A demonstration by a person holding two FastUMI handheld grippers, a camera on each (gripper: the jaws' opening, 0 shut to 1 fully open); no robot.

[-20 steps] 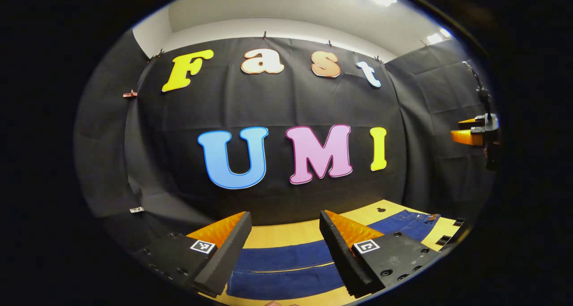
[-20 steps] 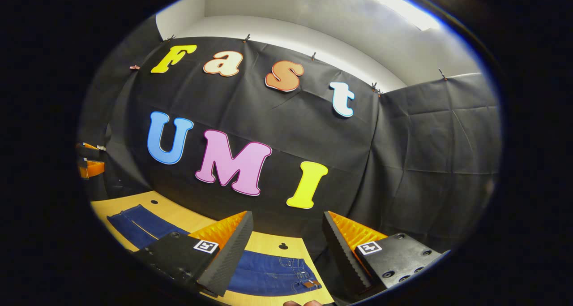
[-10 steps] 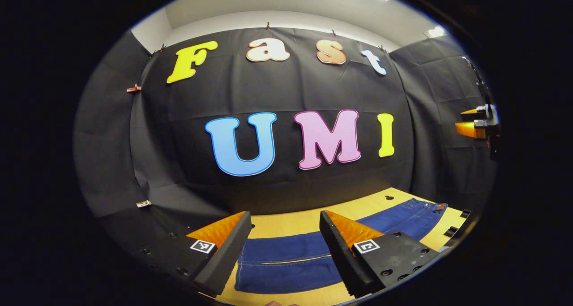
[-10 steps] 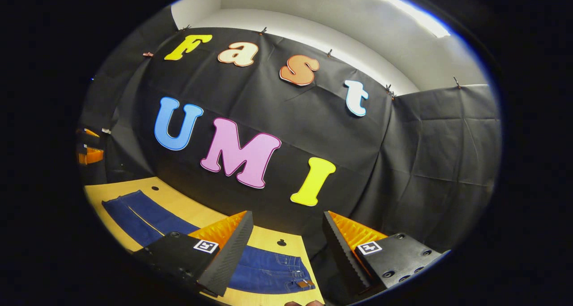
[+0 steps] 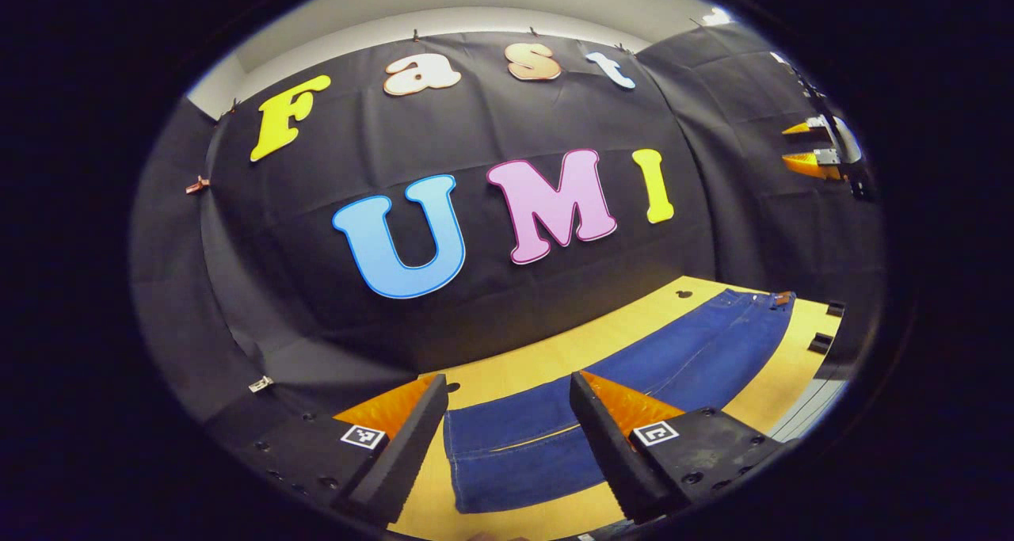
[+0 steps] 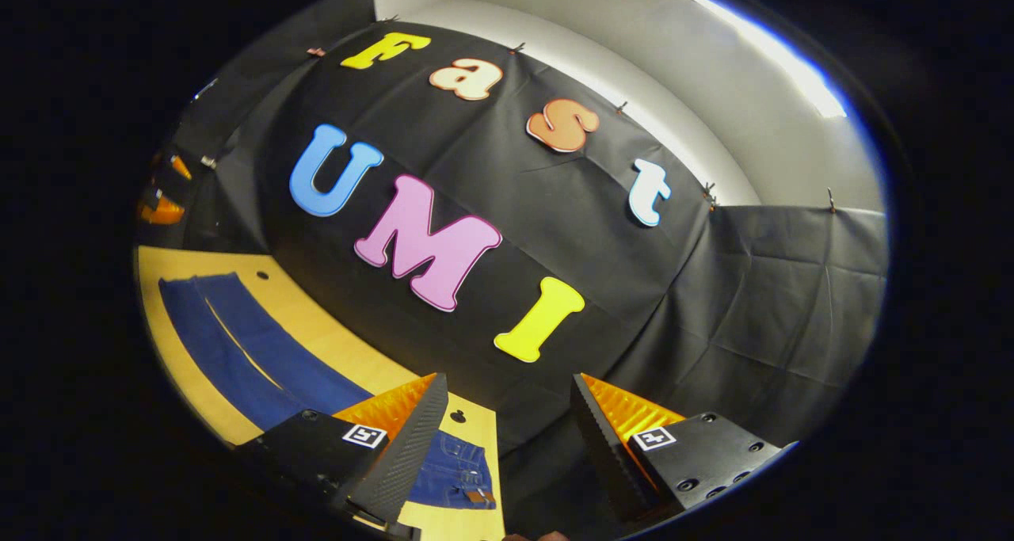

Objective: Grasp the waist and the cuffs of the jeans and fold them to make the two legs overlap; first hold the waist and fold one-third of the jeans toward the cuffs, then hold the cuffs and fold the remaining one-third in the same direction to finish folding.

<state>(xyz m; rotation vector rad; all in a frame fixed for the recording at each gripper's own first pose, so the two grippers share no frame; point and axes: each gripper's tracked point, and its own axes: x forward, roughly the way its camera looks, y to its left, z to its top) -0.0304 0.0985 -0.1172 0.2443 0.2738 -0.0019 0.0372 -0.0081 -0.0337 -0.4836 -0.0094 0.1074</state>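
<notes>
Dark blue jeans lie flat and stretched out on the yellow wooden table, both legs side by side. In the left gripper view my left gripper hovers open above the cuff end, nothing between its fingers. The waist with its brown patch lies far to the right. In the right gripper view my right gripper is open above the waist end of the jeans, and the legs run off to the left. The right gripper hangs high at the far right in the left gripper view.
Black cloth walls close the booth behind the table and on both sides. Small dark holes dot the tabletop near the back edge. The table's right edge carries black clamps.
Both gripper views have tilted down and rolled, bringing more of the table and jeans into sight. Both grippers stay open. The jeans have not moved.
</notes>
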